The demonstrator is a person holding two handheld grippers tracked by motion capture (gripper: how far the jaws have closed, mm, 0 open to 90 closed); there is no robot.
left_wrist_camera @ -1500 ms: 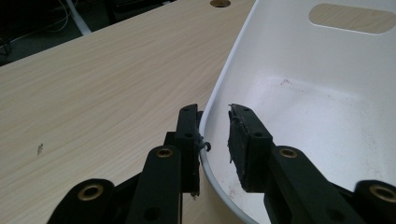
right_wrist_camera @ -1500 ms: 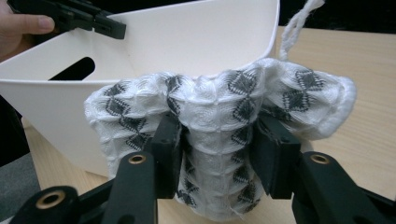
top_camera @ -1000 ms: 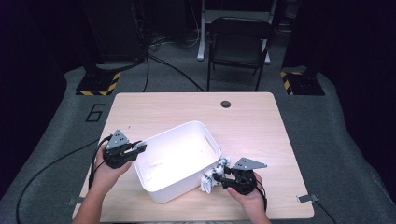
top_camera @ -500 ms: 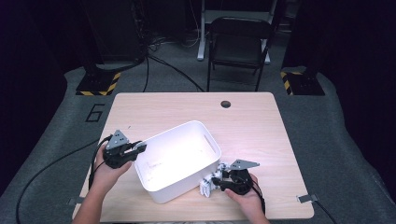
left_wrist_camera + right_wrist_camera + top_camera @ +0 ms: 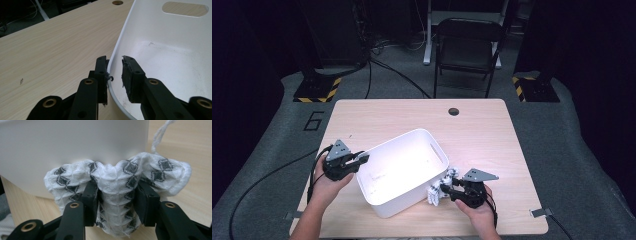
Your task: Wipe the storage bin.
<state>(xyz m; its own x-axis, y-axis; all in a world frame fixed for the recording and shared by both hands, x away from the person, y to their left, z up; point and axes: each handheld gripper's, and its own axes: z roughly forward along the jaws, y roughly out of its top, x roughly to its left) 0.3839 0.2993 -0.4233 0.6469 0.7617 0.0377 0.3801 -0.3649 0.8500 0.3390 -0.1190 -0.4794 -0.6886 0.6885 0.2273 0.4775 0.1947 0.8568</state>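
A white plastic bin sits turned at an angle in the middle of the table. My left gripper is at its left rim. In the left gripper view its jaws straddle the bin wall: the outer pad touches the rim and a gap shows at the inner pad. My right gripper is at the bin's near right corner, shut on a bunched white cloth with black diamonds. Its jaws have just been closing on the cloth, which bulges between the pads against the bin's outer wall.
The wooden table has a round cable hole at its far edge. A white string trails from the cloth over the tabletop. A black chair stands beyond the table, with cables on the floor.
The right gripper and the cloth have shifted only slightly beside the bin. The left gripper and the bin have kept still.
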